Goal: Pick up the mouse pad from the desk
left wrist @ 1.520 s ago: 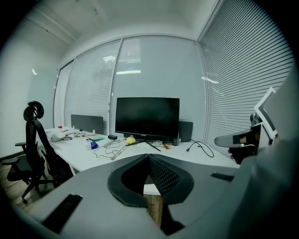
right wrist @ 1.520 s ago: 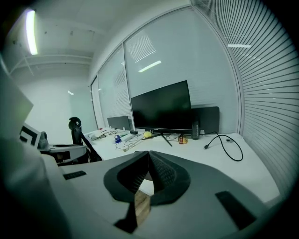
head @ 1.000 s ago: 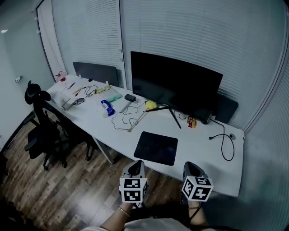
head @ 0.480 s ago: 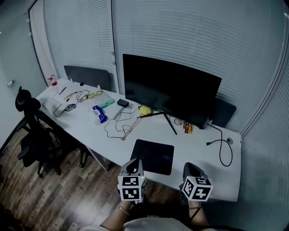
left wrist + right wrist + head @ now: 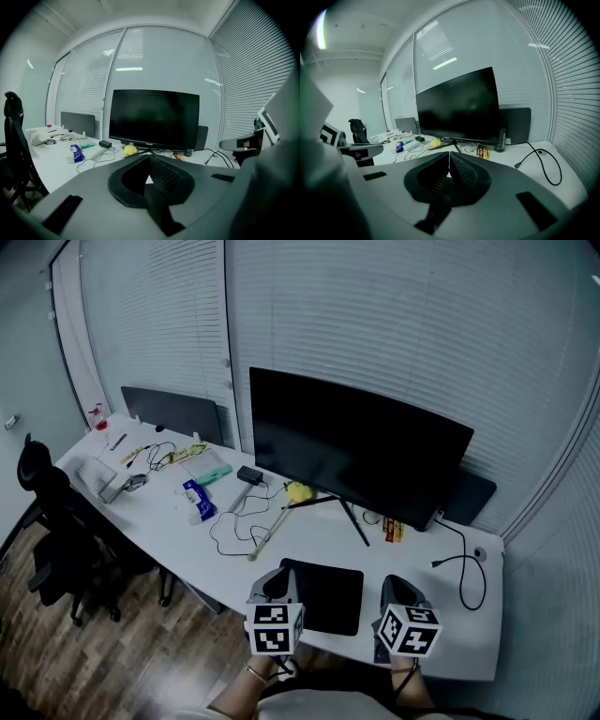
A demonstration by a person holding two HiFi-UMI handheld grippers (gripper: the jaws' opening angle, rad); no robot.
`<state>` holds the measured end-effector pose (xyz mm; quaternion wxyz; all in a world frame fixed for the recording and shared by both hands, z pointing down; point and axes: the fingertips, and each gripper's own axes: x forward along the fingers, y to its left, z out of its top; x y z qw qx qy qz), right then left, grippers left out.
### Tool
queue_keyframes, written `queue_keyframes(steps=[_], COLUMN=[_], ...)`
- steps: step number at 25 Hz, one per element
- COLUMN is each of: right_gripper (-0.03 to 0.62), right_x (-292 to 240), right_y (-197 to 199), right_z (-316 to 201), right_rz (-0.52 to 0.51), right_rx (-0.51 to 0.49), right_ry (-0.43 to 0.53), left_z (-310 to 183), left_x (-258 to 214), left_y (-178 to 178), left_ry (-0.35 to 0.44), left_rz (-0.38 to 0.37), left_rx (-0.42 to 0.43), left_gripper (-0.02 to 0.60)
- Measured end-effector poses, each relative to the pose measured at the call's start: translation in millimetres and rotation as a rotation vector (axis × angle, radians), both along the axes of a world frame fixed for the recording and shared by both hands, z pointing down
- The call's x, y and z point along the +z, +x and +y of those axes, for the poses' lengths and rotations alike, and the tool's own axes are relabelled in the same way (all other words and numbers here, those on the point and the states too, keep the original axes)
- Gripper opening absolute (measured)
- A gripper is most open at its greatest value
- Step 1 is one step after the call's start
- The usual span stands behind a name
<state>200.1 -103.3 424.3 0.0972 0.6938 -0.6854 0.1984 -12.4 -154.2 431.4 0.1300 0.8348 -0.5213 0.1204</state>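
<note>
At the near edge of the white surface, toward 6 o'clock from the big dark monitor, the black mouse pad lies flat and square to the edge. Seen from the head view, the left gripper comes in from 6 o'clock, and its tip overlaps the pad's 9 o'clock edge. Whether it touches the pad or hangs above it I cannot tell. The right gripper sits just off the pad's 3 o'clock side, over bare surface, with a narrow strip of white between it and the pad. So the pad lies between the two grippers, closer to the left one.

The left gripper view shows its jaws pressed together at the tip with nothing between them, and they point toward the monitor's stand. The right gripper view shows the same: jaws closed tip to tip and empty.

Toward 12 o'clock from the pad a yellow object rests by the monitor's foot, and a black cable loops at 2 o'clock. A dark office chair stands at 9 o'clock, off the surface's far end
</note>
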Motion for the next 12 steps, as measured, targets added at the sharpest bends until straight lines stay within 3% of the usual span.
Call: queue_keyframes(steps=[12], right_gripper=[0.034], right_x=[-0.1], right_y=[-7.9], right_z=[-75.1], right_rz=[0.013], right_rx=[0.030], right_ry=[-0.005], left_z=[-80.2], left_x=[0.8], left_y=[-7.5], left_ry=[-0.007], left_rz=[0.023], left_rx=[0.018], left_gripper=[0.017])
